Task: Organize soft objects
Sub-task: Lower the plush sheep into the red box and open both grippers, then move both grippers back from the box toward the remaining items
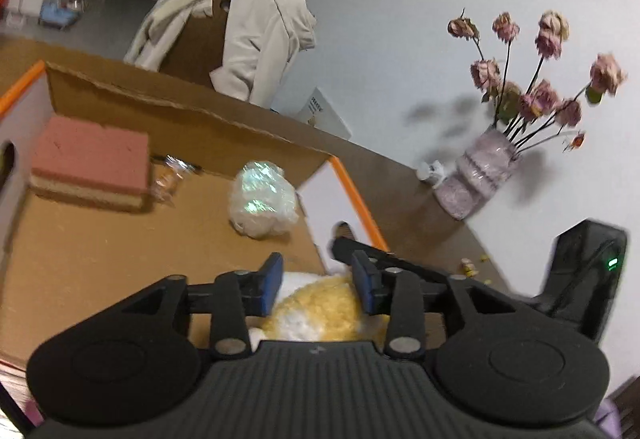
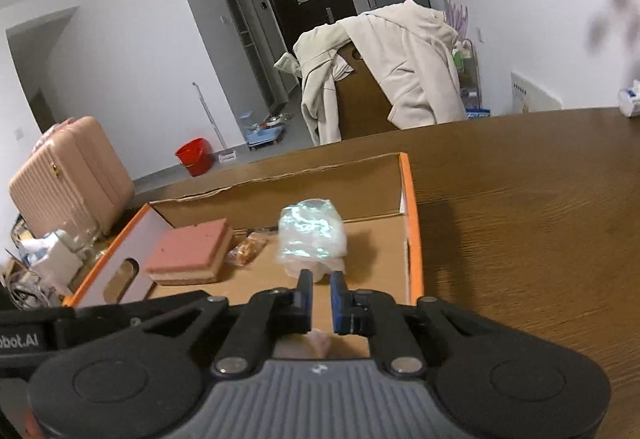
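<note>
A shallow cardboard box (image 1: 132, 95) with orange edges sits on a brown table (image 2: 520, 207). Inside lie a pink sponge (image 1: 90, 161), a small snack packet (image 1: 170, 175) and a crinkled clear plastic bag (image 1: 262, 201). My left gripper (image 1: 318, 285) holds a yellow and white plush toy (image 1: 324, 313) between its blue pads, just above the box's near right corner. In the right wrist view the box (image 2: 412, 207), sponge (image 2: 190, 257) and bag (image 2: 310, 235) show again. My right gripper (image 2: 320, 297) hovers over the box with a narrow gap between its pads; something pale pink (image 2: 320, 343) sits behind them.
A vase of dried pink roses (image 1: 480, 171) stands on the table by the wall. A black device with a green light (image 1: 584, 275) is at the right. Beyond the table are a coat-draped carton (image 2: 384, 79), a pink suitcase (image 2: 72, 175) and a red bucket (image 2: 194, 155).
</note>
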`<act>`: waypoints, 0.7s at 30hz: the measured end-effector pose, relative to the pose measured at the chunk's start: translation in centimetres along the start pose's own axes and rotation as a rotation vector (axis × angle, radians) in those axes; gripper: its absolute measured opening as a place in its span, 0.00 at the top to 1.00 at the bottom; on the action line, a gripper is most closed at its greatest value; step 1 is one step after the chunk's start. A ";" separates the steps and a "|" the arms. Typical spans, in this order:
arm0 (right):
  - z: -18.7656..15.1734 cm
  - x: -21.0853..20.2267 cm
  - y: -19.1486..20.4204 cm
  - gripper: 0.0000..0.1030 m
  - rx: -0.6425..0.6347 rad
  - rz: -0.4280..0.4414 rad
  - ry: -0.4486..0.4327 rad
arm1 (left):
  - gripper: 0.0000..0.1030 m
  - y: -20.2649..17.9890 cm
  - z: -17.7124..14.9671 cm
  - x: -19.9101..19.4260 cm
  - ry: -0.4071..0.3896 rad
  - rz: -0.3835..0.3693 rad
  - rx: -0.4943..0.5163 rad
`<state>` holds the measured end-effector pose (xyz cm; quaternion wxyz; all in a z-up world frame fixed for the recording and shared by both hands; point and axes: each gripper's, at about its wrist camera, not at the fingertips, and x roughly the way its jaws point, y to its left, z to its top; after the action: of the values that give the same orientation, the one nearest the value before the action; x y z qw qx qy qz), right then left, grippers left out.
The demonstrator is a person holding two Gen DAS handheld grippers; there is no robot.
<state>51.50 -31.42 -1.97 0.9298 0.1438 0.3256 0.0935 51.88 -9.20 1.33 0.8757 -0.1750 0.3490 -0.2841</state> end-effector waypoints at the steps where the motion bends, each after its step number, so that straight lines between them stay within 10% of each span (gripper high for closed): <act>1: 0.0 -0.4 0.1 0.88 -0.016 -0.015 -0.011 | 0.58 -0.1 0.0 -0.3 -0.004 0.021 0.019; 11: 0.2 -10.9 2.3 0.67 -0.119 0.004 -0.121 | 0.54 -2.3 -0.2 -11.3 -0.096 0.146 0.137; 21: -6.8 -23.5 7.6 0.37 -0.269 0.027 -0.197 | 0.35 -4.6 -10.0 -24.8 -0.243 0.287 0.244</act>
<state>28.46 -29.20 9.06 0.9667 0.0307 0.2157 0.1340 28.26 1.47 9.37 0.9574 -0.0494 0.2253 -0.1736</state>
